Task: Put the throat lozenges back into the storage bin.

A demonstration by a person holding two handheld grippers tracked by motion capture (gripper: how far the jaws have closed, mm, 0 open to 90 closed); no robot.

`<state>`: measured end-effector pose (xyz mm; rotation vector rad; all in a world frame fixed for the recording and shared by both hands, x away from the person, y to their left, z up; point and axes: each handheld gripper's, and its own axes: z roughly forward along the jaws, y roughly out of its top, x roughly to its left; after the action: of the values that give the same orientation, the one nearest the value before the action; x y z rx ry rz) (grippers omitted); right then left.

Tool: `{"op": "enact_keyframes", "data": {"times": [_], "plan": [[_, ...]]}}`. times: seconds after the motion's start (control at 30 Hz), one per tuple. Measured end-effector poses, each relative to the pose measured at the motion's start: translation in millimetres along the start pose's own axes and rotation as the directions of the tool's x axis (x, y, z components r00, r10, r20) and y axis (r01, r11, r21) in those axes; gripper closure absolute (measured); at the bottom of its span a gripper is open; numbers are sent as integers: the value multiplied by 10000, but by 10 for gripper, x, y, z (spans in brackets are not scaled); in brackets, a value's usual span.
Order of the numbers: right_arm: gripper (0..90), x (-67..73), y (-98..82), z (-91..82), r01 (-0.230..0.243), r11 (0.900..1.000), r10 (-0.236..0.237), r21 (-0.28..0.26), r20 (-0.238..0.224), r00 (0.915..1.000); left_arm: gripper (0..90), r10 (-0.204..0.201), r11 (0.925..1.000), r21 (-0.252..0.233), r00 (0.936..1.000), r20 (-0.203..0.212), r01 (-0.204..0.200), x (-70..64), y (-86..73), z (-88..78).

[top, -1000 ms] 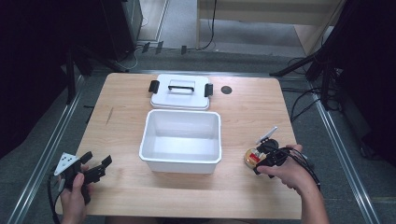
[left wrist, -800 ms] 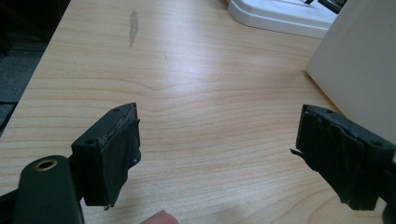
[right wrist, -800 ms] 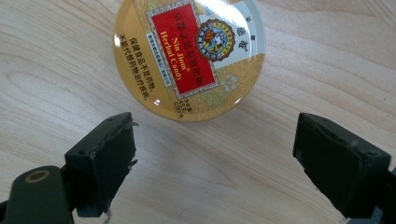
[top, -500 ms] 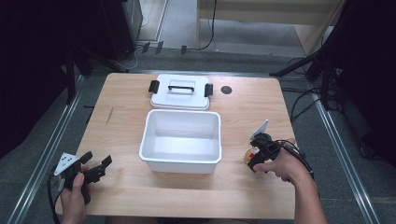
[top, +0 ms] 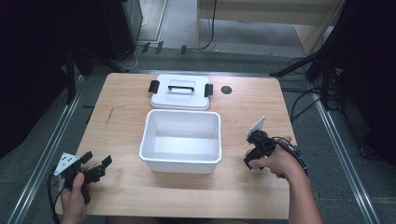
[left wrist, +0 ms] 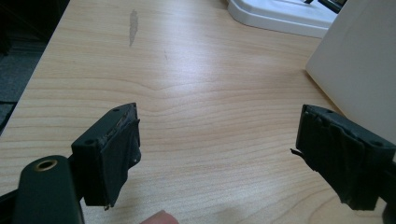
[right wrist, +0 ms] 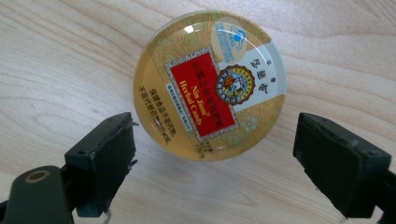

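Round candy tin [right wrist: 209, 86] lying flat (label running diagonally); right gripper [right wrist: 212, 168] gaping above it; left gripper [left wrist: 217, 158] spread, empty

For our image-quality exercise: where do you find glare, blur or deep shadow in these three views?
Right gripper view: small glare spots on the round gold candy tin's glossy lid, print sharp, near black jaws soft. Left gripper view: pale wooden table evenly lit, near jaws slightly blurred. High view: the table's surroundings fall into dark shadow.
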<state>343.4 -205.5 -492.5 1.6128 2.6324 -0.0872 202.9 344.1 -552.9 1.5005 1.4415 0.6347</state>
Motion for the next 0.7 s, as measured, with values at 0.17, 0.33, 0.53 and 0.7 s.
{"op": "enact_keyframes", "data": {"times": [0.17, 0.33, 0.53, 0.7], "plan": [[135, 17, 52, 38, -97, 10000, 97, -6, -1, 10000, 145, -10, 10000, -11, 10000, 3, 10, 0, 0, 0], [135, 8, 95, 73, -279, 9995, 280, -116, 90, 9996, 146, -14, 10000, -13, 10000, 6, 14, 1, 0, 0], [138, 23, 130, 115, -431, 9991, 431, -46, 23, 9991, 145, -20, 10000, -3, 10000, 16, 20, 2, 0, -1], [201, 21, 141, 140, -389, 9991, 389, -146, -3, 9992, 145, -20, 10000, -1, 10000, 17, 20, 1, 0, -1]]}}
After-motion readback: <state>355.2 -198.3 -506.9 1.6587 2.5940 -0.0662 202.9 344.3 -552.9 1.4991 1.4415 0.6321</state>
